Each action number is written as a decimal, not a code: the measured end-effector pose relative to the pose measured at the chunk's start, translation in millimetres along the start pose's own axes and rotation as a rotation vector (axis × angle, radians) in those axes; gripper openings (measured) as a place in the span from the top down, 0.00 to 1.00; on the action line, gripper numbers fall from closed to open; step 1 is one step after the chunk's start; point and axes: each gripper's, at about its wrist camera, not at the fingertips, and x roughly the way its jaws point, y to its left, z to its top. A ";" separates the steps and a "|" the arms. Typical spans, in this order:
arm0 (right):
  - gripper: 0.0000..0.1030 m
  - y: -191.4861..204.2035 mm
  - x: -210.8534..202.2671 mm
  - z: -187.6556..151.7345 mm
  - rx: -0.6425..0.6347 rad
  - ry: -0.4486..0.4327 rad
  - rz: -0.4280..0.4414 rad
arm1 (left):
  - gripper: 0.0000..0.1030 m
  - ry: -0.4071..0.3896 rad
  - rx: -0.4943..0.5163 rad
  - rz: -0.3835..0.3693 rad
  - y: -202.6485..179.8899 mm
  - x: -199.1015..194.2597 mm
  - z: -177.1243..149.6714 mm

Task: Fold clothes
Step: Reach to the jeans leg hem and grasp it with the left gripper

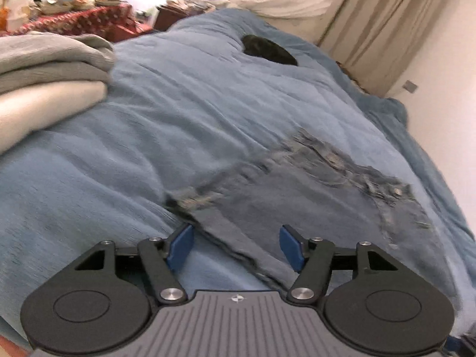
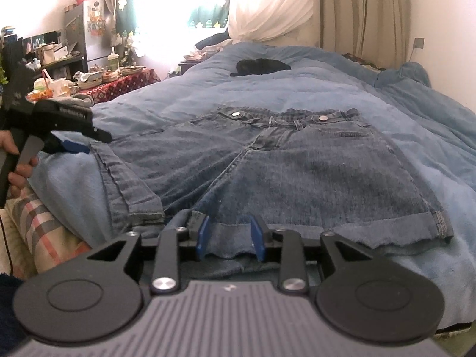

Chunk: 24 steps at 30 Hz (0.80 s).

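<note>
Blue denim shorts (image 2: 282,163) lie spread flat on the blue bedspread (image 2: 386,95), waistband away from me, back pockets up. They also show blurred in the left wrist view (image 1: 312,202). My right gripper (image 2: 230,236) is open, its blue pads either side of the near leg hem, low over the cloth. My left gripper (image 1: 236,245) is open above the shorts' left edge; it also shows from outside in the right wrist view (image 2: 74,145), at the shorts' left side seam, held by a hand.
A stack of folded grey and cream clothes (image 1: 44,74) sits on the bed at the left. A black item (image 2: 261,67) lies far up the bed. A cluttered table with red cloth (image 2: 119,86) stands beside the bed. Curtains (image 2: 357,9) hang behind.
</note>
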 end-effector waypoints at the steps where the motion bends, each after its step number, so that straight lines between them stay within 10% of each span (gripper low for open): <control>1: 0.66 -0.3 0.5 -0.1 0.003 0.002 0.001 | 0.40 0.009 -0.001 -0.001 -2.6 0.1 -2.1; 19: 0.59 -0.3 -0.7 1.1 0.000 -0.001 0.004 | 0.40 -0.080 -0.119 0.012 4.9 30.9 8.3; 22: 0.59 -0.5 -0.1 2.0 -0.001 0.001 0.006 | 0.68 -0.101 -0.113 0.030 3.7 37.0 10.5; 23: 0.59 -0.7 -1.0 2.4 -0.003 -0.002 0.002 | 0.95 -0.100 -0.113 0.031 3.1 37.2 10.7; 24: 0.58 -1.8 -1.6 2.9 -0.005 -0.005 -0.003 | 0.94 -0.104 -0.111 0.031 2.1 36.1 10.6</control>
